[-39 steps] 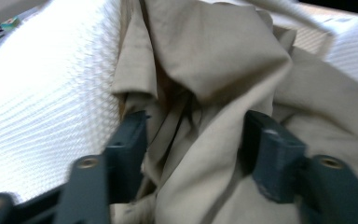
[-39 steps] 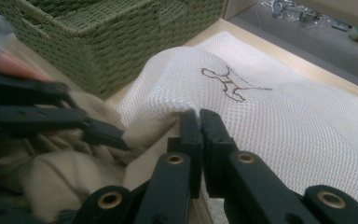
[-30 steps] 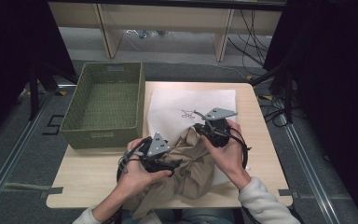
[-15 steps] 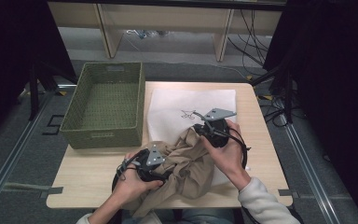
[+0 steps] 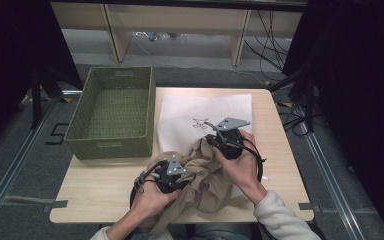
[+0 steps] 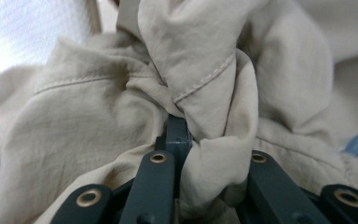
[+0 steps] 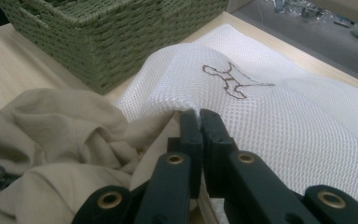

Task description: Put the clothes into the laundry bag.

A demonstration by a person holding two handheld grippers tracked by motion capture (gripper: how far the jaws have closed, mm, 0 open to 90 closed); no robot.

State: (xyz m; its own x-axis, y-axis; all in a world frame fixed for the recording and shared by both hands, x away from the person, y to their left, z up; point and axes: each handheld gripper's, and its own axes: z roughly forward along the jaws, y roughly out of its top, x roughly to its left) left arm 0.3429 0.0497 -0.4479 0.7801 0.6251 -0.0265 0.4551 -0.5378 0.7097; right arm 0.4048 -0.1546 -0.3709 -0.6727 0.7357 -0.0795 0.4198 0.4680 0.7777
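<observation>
A beige garment (image 5: 205,177) is bunched at the near edge of the table (image 5: 95,190), partly over the near end of a white mesh laundry bag (image 5: 205,107) that is spread flat toward the far side. The hem of that bag is pinched between the closed jaws of the right gripper (image 7: 199,116), and the mesh is lifted there into a small raised lip, just beside and above the heap of cloth. The jaws of the left gripper (image 6: 179,135) have just been closing, and a thick fold of the garment is seen clamped between them, with a stitched seam running over the bite.

The work in hand is judged to be the loading of the garment into the bag. The move turns on one relation: the raised lip lies beyond the garment, toward the far side of the table, and the bag's long axis runs away from the person. The bunched cloth is held by the left hand on the near side, so a push forward and under the lifted edge is called for. A green woven basket (image 5: 112,112) stands to the left, apart from both.
</observation>
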